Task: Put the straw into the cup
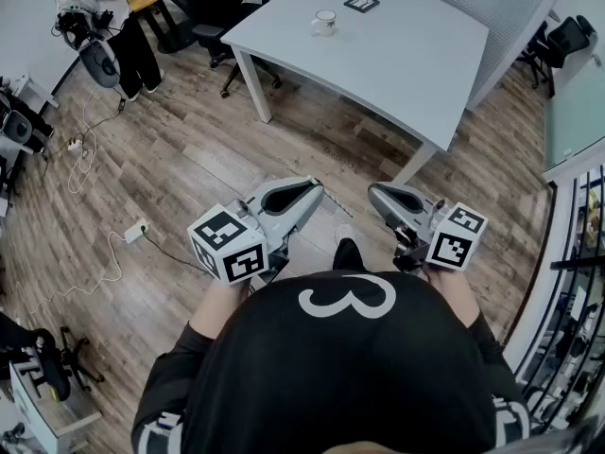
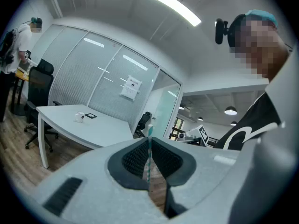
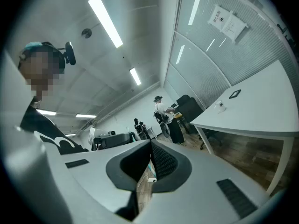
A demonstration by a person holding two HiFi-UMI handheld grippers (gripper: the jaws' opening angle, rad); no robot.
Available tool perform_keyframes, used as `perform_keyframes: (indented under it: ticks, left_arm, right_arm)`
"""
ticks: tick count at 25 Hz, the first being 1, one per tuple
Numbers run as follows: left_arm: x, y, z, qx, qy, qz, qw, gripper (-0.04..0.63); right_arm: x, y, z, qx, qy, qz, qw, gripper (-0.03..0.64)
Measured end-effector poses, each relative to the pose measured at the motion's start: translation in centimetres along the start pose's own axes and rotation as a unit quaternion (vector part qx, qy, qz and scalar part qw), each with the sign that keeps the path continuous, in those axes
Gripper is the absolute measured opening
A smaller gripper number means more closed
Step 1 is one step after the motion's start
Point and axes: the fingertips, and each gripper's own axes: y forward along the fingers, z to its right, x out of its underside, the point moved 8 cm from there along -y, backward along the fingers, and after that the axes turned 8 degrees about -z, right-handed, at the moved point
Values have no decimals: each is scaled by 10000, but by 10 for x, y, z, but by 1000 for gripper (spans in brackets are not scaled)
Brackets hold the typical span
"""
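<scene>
A white cup stands far off on the white table, next to a small square marker card. My left gripper is held level in front of my body, shut on a thin teal-striped paper straw. The straw stands upright between the pads in the left gripper view and pokes out past the tips in the head view. My right gripper hovers beside it with its tips together and nothing held. The cup shows small in both gripper views.
Wooden floor lies between me and the table. A power strip and cables trail on the floor at left. Office chairs stand at the table's far side, and a person stands at a desk at top left. A glass partition lies behind the table.
</scene>
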Motion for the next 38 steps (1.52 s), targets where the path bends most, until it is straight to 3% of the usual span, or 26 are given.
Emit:
perform_keyframes:
  ticks: [15, 38]
  left_arm:
    - [-10, 22, -24, -128, -95, -39, 9999, 35]
    - [-53, 113, -134, -277, -418, -202, 9985, 35]
  right_arm:
    - [-17, 11, 32, -136, 91, -43, 9999, 15]
    - [-88, 52, 162, -261, 308, -162, 9991, 15]
